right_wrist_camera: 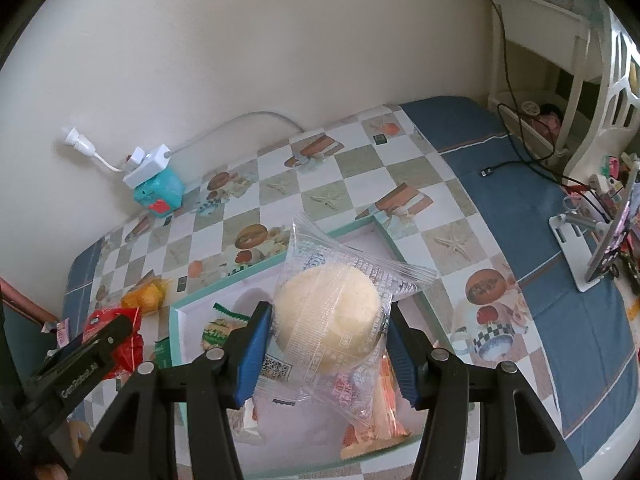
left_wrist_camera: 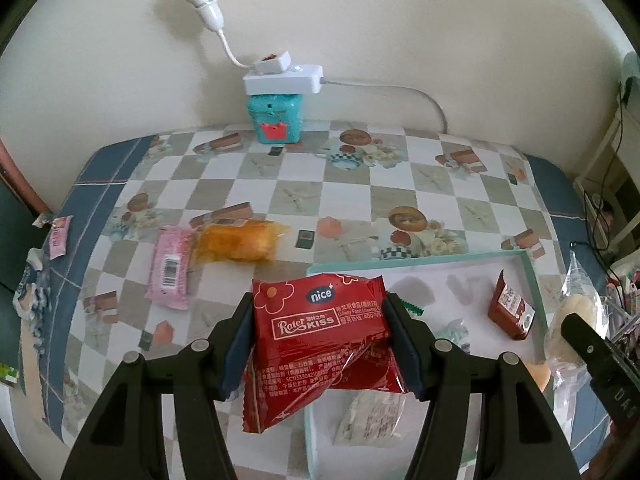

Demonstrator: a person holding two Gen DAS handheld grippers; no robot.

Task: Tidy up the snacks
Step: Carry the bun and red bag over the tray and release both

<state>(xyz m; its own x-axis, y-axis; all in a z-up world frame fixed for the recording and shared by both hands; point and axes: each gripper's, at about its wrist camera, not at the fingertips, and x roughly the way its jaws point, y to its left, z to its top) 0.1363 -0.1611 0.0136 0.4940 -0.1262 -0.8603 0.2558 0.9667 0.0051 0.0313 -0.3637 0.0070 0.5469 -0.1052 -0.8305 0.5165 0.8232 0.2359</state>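
My left gripper (left_wrist_camera: 318, 340) is shut on a red Rater Kiss snack packet (left_wrist_camera: 320, 328), held above the left edge of a white tray with a teal rim (left_wrist_camera: 420, 263). My right gripper (right_wrist_camera: 326, 344) is shut on a clear bag with a round pale bun (right_wrist_camera: 328, 312), held over the same tray (right_wrist_camera: 280, 262). In the tray lie a dark red sachet (left_wrist_camera: 510, 310), a clear wrapped bar (left_wrist_camera: 370, 420) and orange packets (right_wrist_camera: 384, 412). A pink bar (left_wrist_camera: 170, 268) and a yellow cake packet (left_wrist_camera: 236, 244) lie on the checked tablecloth, left of the tray.
A teal box (left_wrist_camera: 276, 120) with a white power strip (left_wrist_camera: 284, 78) on top stands at the wall. A small pink packet (left_wrist_camera: 58, 236) lies at the table's left edge. A phone stand (right_wrist_camera: 576, 248) and cables (right_wrist_camera: 520, 160) are at the right.
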